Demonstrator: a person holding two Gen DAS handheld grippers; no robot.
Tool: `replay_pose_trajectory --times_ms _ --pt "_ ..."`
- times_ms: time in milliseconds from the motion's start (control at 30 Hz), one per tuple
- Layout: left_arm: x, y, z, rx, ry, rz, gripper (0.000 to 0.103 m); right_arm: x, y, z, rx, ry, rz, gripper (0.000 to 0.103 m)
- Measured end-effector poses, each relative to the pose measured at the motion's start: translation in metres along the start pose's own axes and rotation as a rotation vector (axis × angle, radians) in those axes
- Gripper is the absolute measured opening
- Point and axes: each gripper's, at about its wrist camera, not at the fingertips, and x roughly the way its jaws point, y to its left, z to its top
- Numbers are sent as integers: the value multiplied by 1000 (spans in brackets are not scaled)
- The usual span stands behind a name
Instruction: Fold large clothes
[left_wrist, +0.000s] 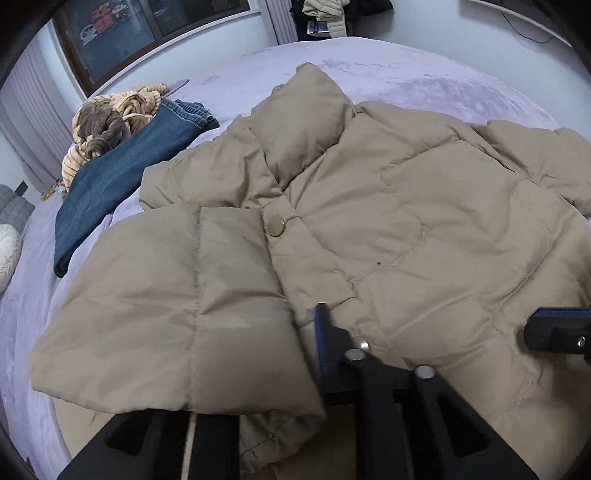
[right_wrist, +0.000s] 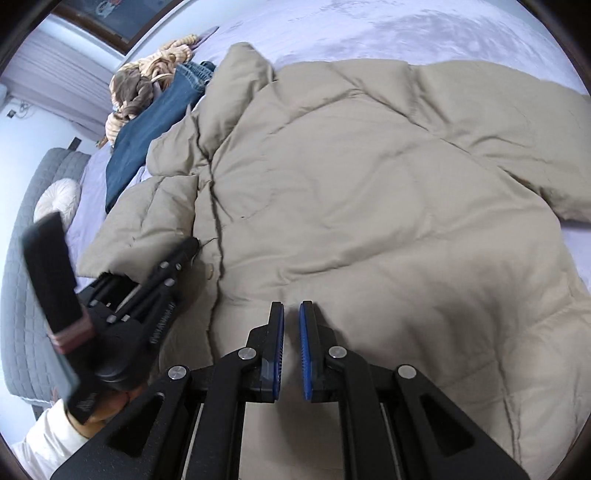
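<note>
A large beige puffer jacket (left_wrist: 388, 221) lies front up on the bed, collar towards the far side, one sleeve folded across its front at the left (left_wrist: 177, 314). It also fills the right wrist view (right_wrist: 369, 203). My left gripper (left_wrist: 317, 350) has one finger showing, and the folded sleeve covers the other; whether it grips the cloth I cannot tell. It shows in the right wrist view (right_wrist: 184, 254) at the jacket's left edge. My right gripper (right_wrist: 291, 314) hovers over the jacket's lower front, jaws nearly together with a thin gap, nothing between them. Its tip shows in the left wrist view (left_wrist: 554, 328).
The bed has a lavender blanket (left_wrist: 406, 66). Folded blue jeans (left_wrist: 122, 184) and a striped tan garment (left_wrist: 110, 125) lie left of the jacket. A grey headboard (right_wrist: 22, 258) and white pillow (right_wrist: 59, 199) are at far left. A window (left_wrist: 147, 29) is behind.
</note>
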Motion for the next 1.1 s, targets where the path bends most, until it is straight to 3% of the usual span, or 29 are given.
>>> replay_pose_trajectory --times_ms 67,100,233,367,400,433,467,600,733,833,867,900,967,1000,1100 --pt "-10 -4 -2 -6 -33 -30 85 2 -4 5 2 1 5 9" --pt "-17 -4 -3 -8 -60 -40 87 4 -2 5 1 2 6 9" --pt "-44 5 -6 -7 -71 -74 87 -12 -14 -1 -23 4 -4 10" --pt "-81 57 -18 -120 -108 -138 87 -26 6 -8 -135 -13 -21 13" --pt "-90 78 -23 -165 -115 -147 87 -27 18 -7 -180 -21 -28 28" --pt "-96 100 -30 -218 -119 -150 87 -29 30 -9 -226 -30 -33 56" --pt "-98 121 -34 -268 -117 -150 87 -29 43 -10 -271 -43 -34 78" --pt "-72 217 -65 -535 -32 -116 87 -15 116 -27 -546 -82 -94 81" --pt "-16 280 -104 -812 88 -259 87 21 184 -56 -837 -130 -257 81" --pt "11 291 -118 -914 118 -360 87 56 212 -67 -976 -156 -376 81" --pt "15 288 -120 -929 115 -387 75 68 217 -66 -993 -156 -407 81" --pt "19 284 -121 -938 112 -411 58 79 221 -63 -998 -158 -435 81" --pt "21 279 -117 -914 107 -384 47 89 218 -51 -972 -170 -479 80" --pt "18 273 -112 -877 89 -353 36 86 213 -43 -935 -188 -482 77" --pt "10 261 -102 -774 73 -268 34 54 186 -18 -735 -260 -415 6"
